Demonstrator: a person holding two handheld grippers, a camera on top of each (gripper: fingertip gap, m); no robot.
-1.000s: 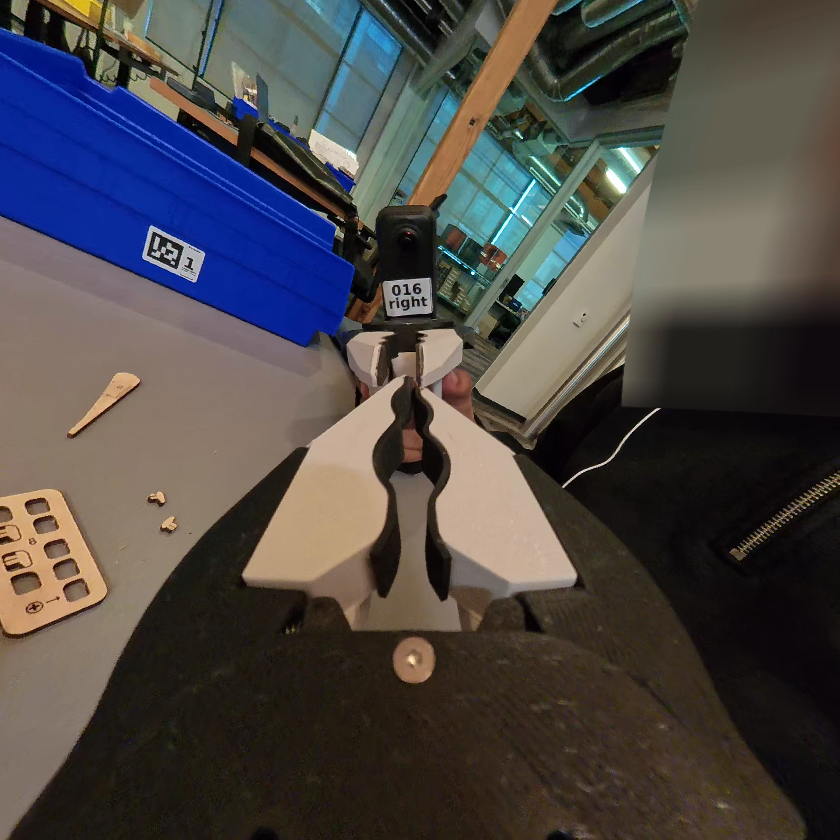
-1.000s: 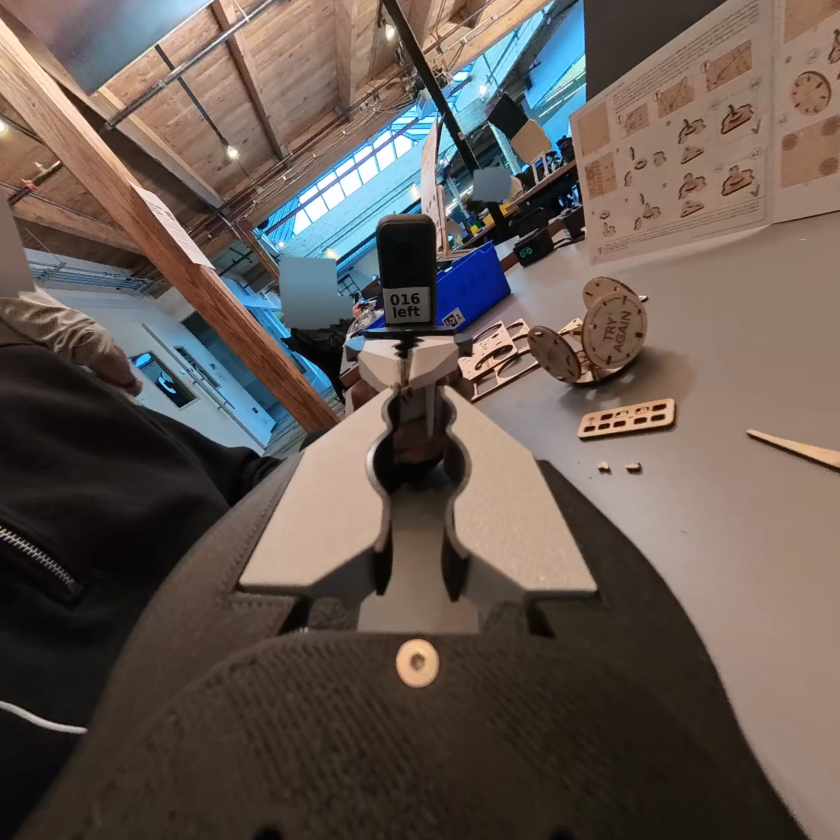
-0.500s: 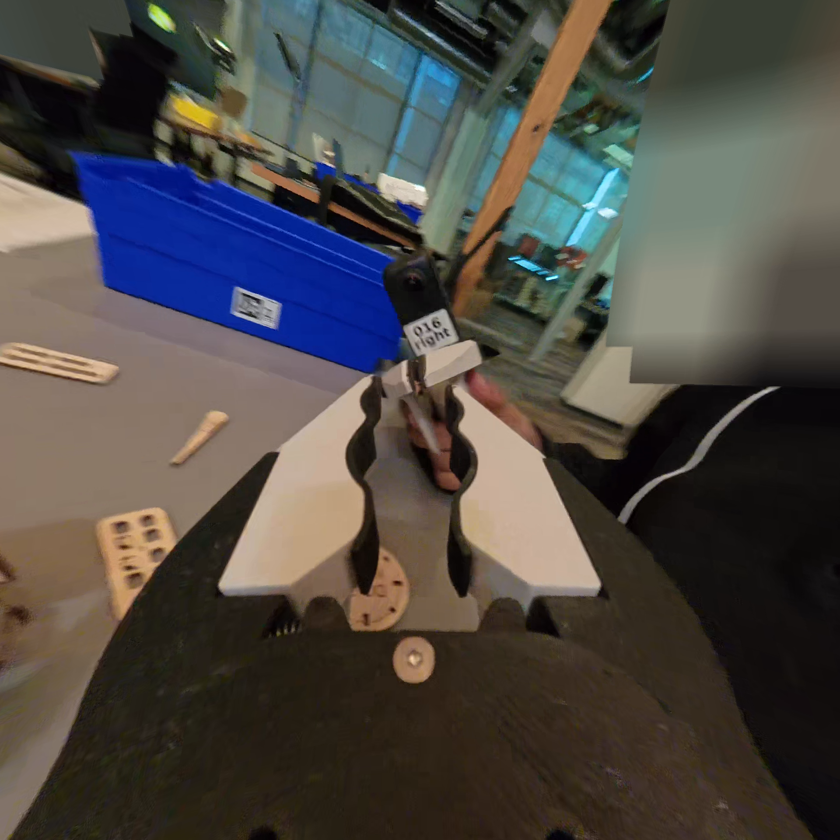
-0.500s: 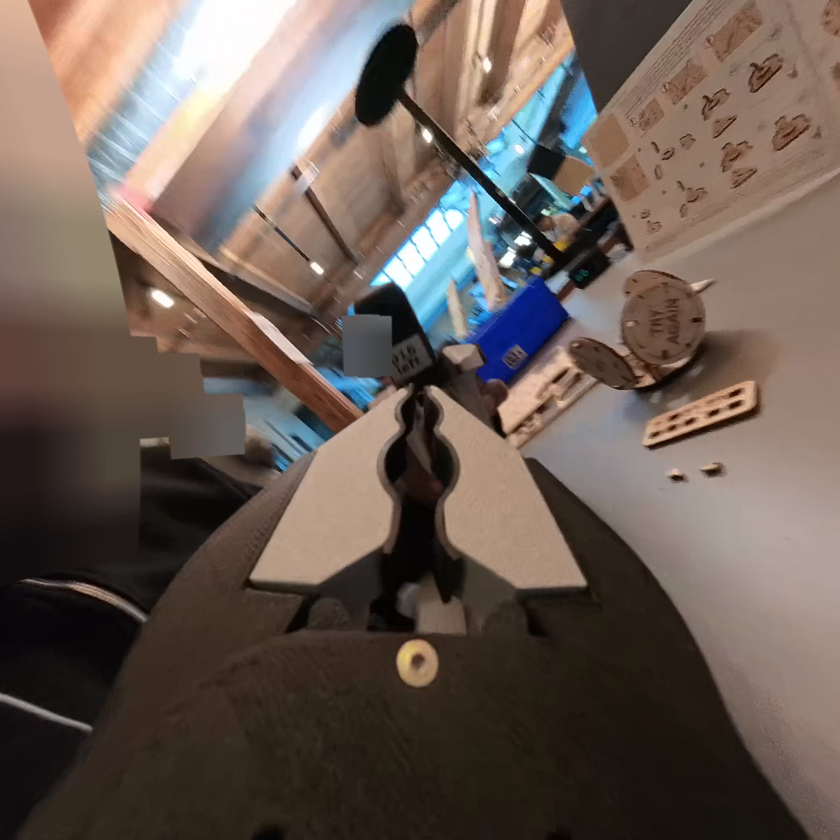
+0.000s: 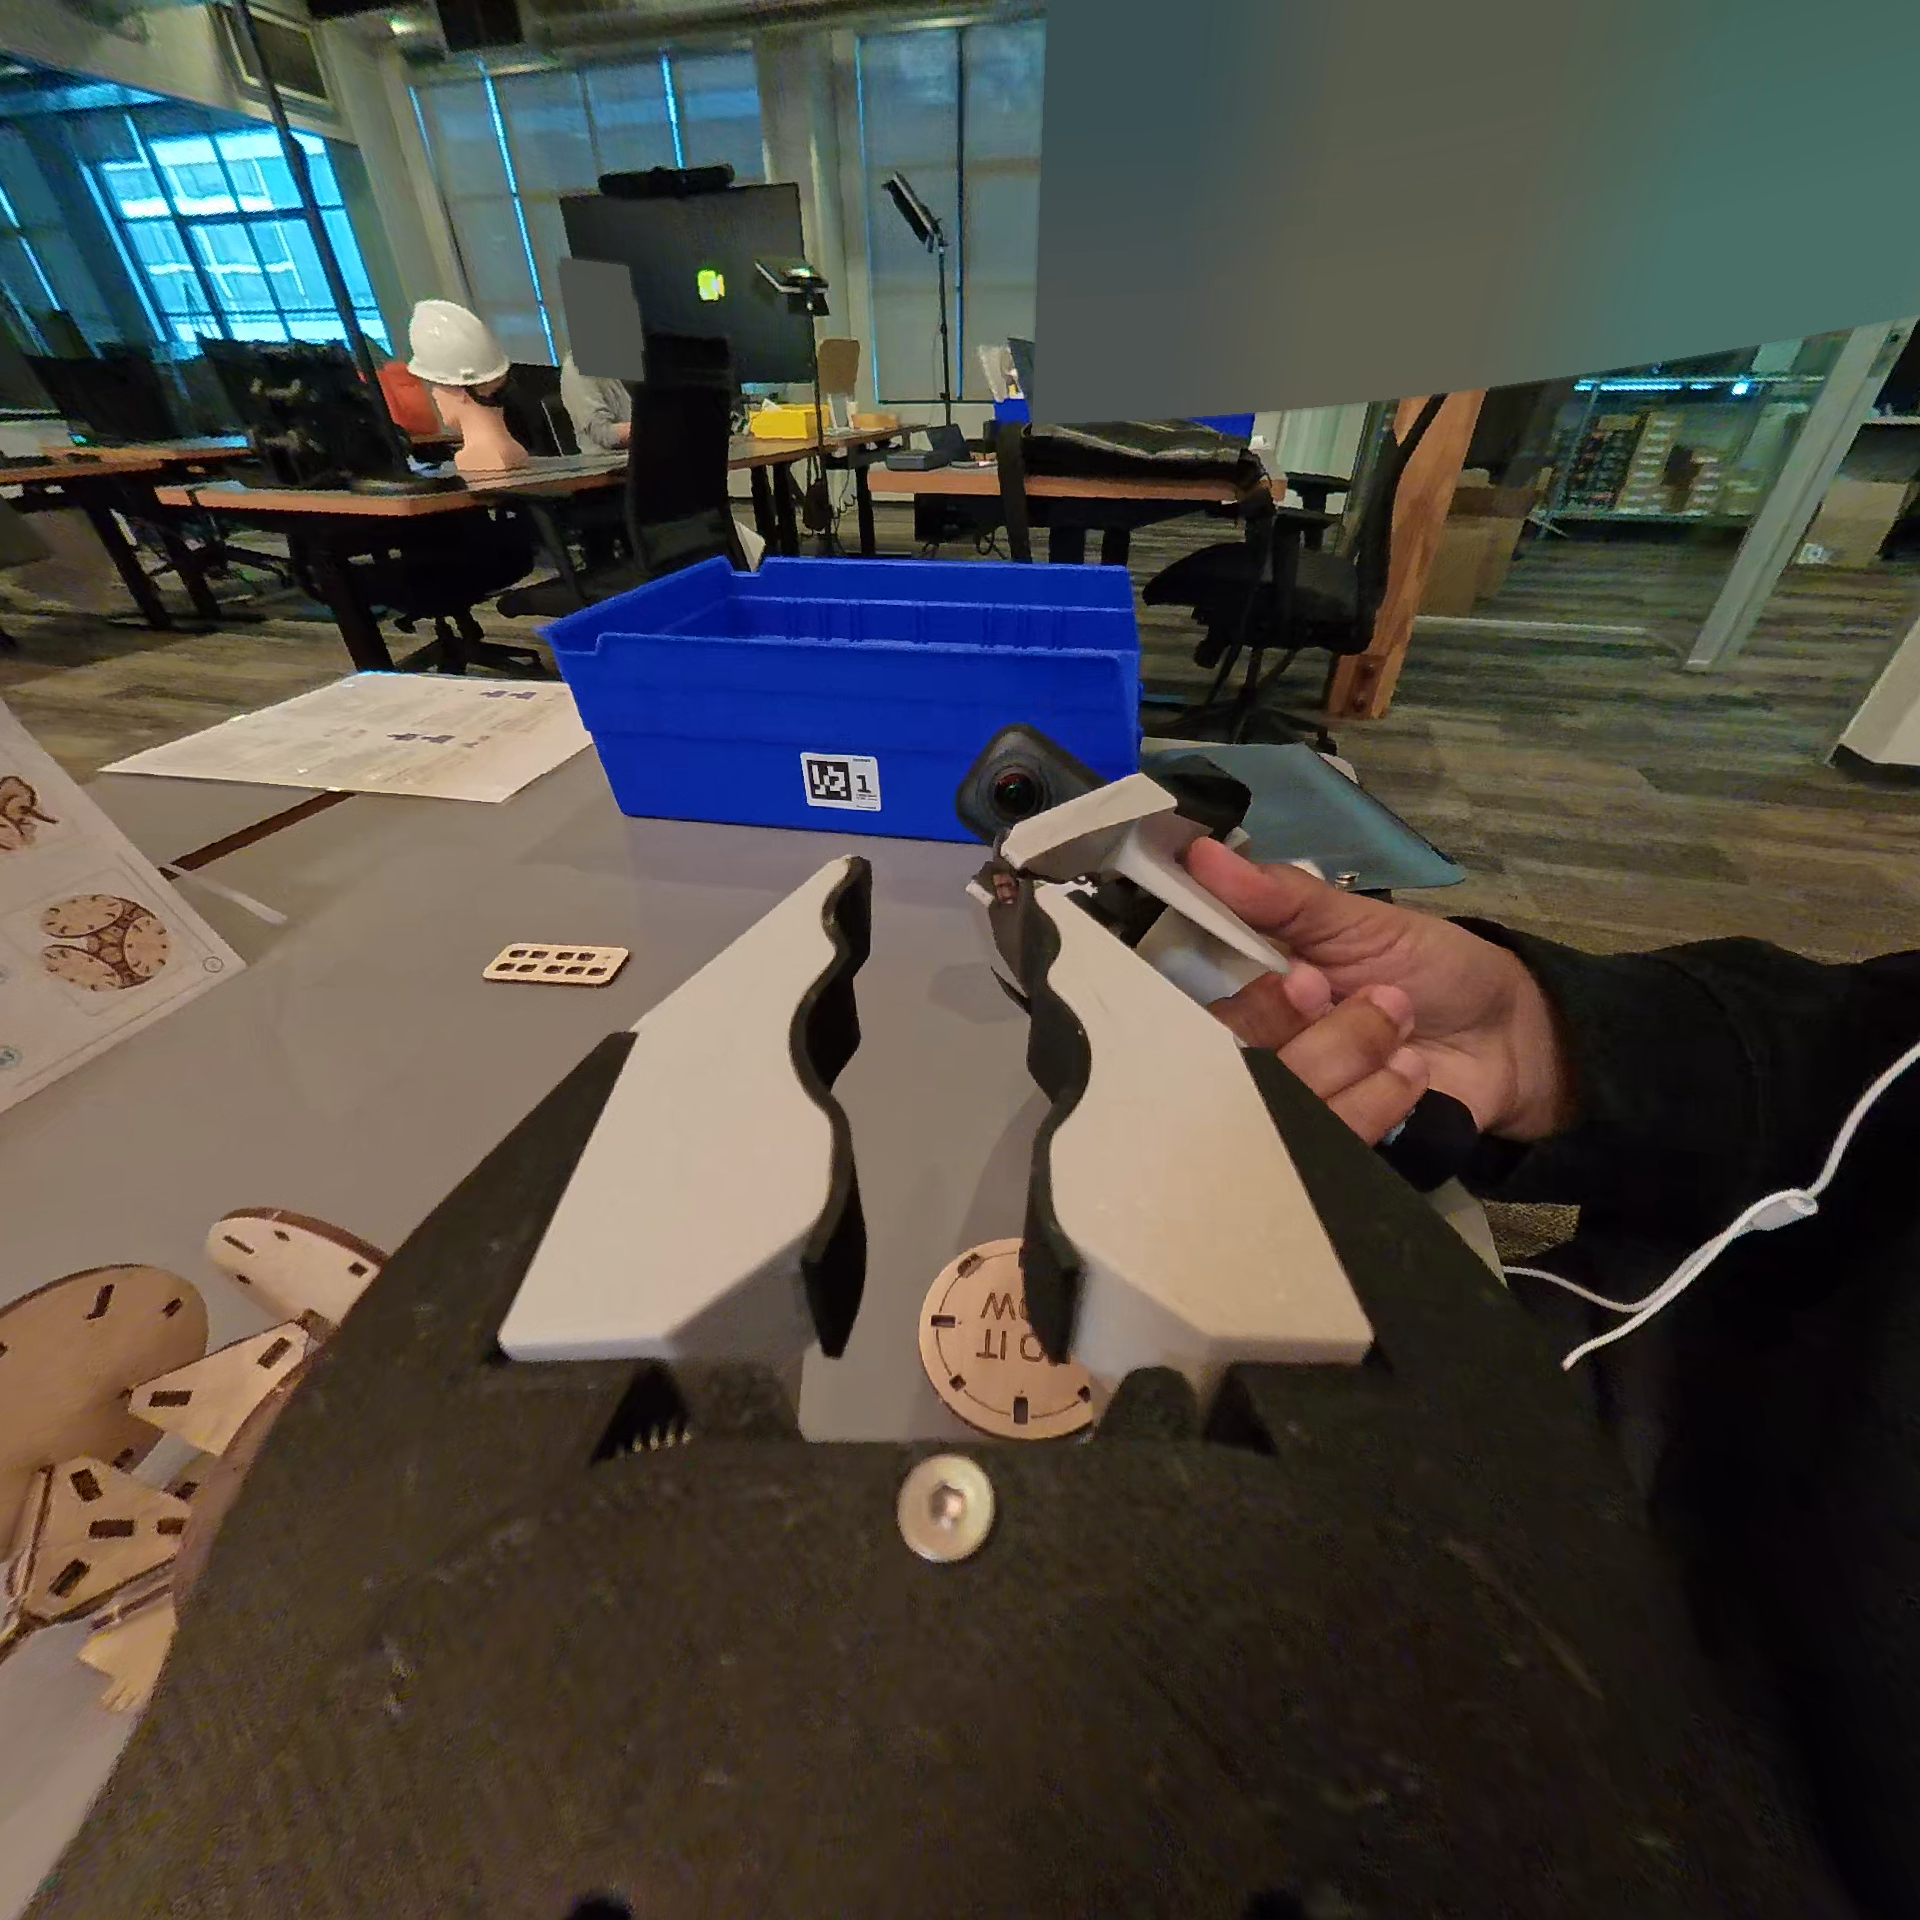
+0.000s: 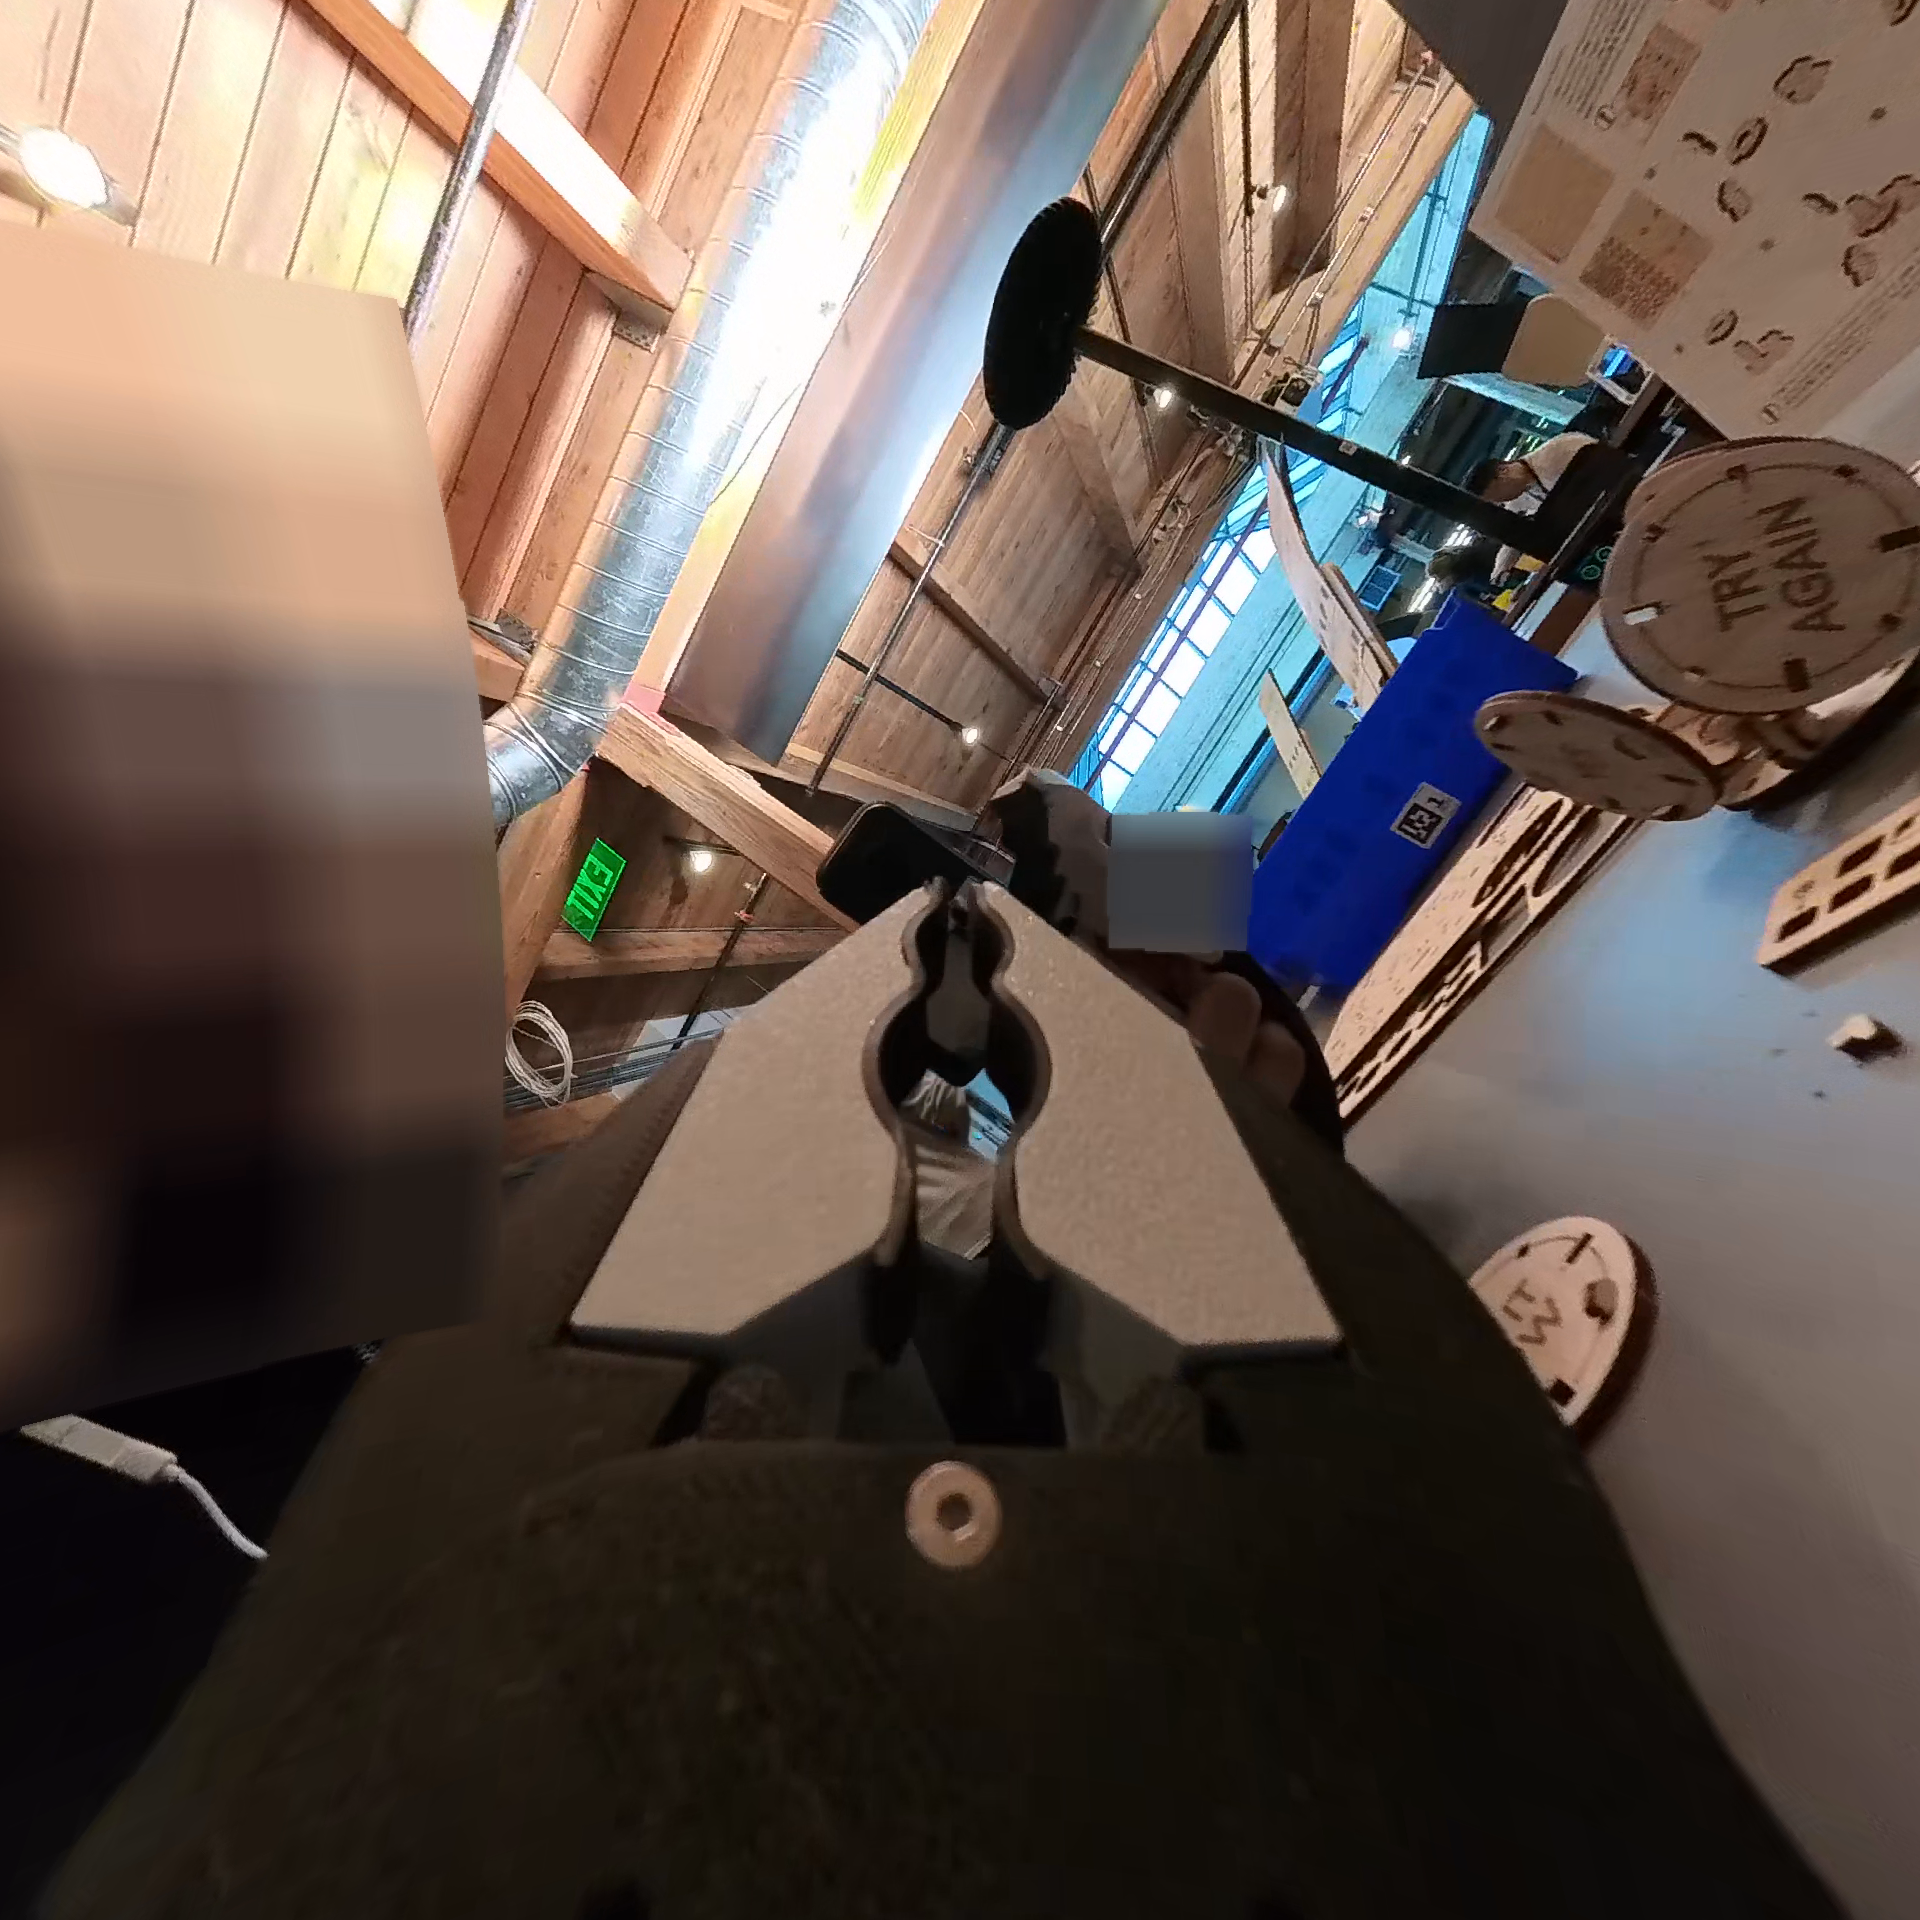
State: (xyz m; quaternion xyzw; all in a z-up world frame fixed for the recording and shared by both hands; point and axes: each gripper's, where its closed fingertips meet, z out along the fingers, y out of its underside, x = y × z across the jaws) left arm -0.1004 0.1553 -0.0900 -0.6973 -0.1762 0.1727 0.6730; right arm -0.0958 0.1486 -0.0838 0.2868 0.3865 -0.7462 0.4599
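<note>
My left gripper (image 5: pixel 945 888) is open and empty, its jaws wide apart above the grey table (image 5: pixel 364 1039). A round wooden disc (image 5: pixel 987 1351) lies flat on the table below the base of its fingers, untouched. It also shows in the right wrist view (image 6: pixel 1558 1320). My right gripper (image 6: pixel 961 899) is shut, tips together, and points up towards the ceiling. In the left wrist view the right gripper (image 5: pixel 1006 883) is held by a hand (image 5: pixel 1382 997), its tips right beside my left gripper's right fingertip. I cannot tell if anything is pinched in it.
A partly built wooden model (image 5: pixel 104 1403) stands at the left, also seen in the right wrist view (image 6: pixel 1756 603). A blue bin (image 5: pixel 862 707) stands at the table's far edge. A small slotted wooden plate (image 5: pixel 556 963), an instruction sheet (image 5: pixel 62 935) and a paper (image 5: pixel 364 732) lie on the table. My two grippers' fingertips are within a few centimetres of each other. Both grippers' tips are roughly 12 centimetres from the round wooden disc (image 5: pixel 987 1351).
My left gripper went from shut to open and tilted down over the table. My right gripper closed and tilted up. The wooden disc now lies on the table under the left fingers.
</note>
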